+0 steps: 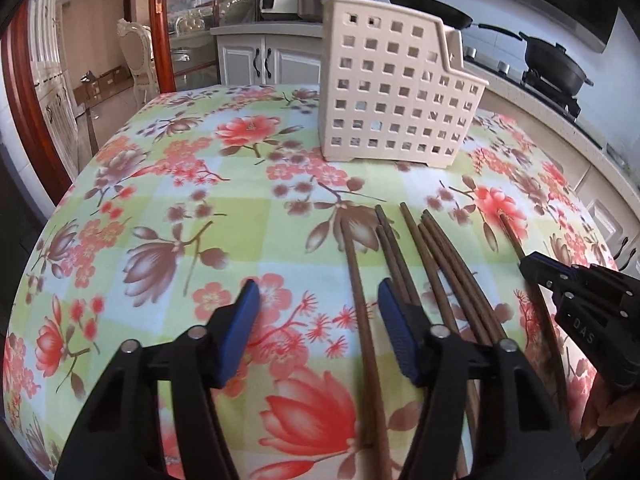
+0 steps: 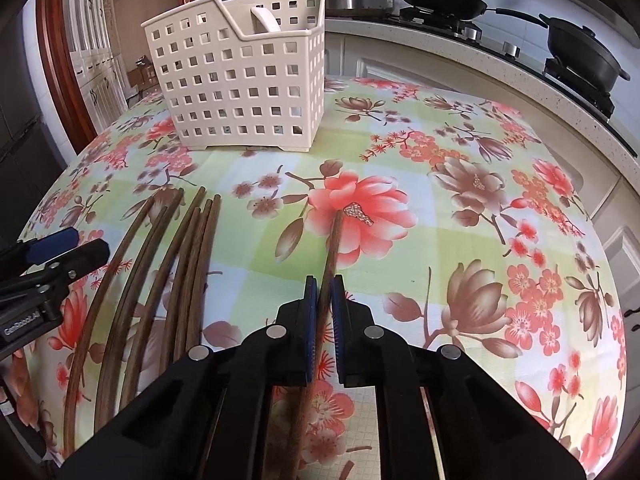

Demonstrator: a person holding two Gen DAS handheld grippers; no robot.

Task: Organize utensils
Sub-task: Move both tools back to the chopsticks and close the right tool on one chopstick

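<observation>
Toward the tabletop's near edge, the left claw hangs wide open and empty over loose brown chopsticks. Rightward, the right claw pinches one chopstick mid-length. Thin, stiff, light, probably slippery. A white basket stands farther back.

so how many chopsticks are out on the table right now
7. Six lie loose in a group on the floral tablecloth, left of the right gripper. One chopstick sits apart between its closed fingers. The basket may hide more.
</observation>
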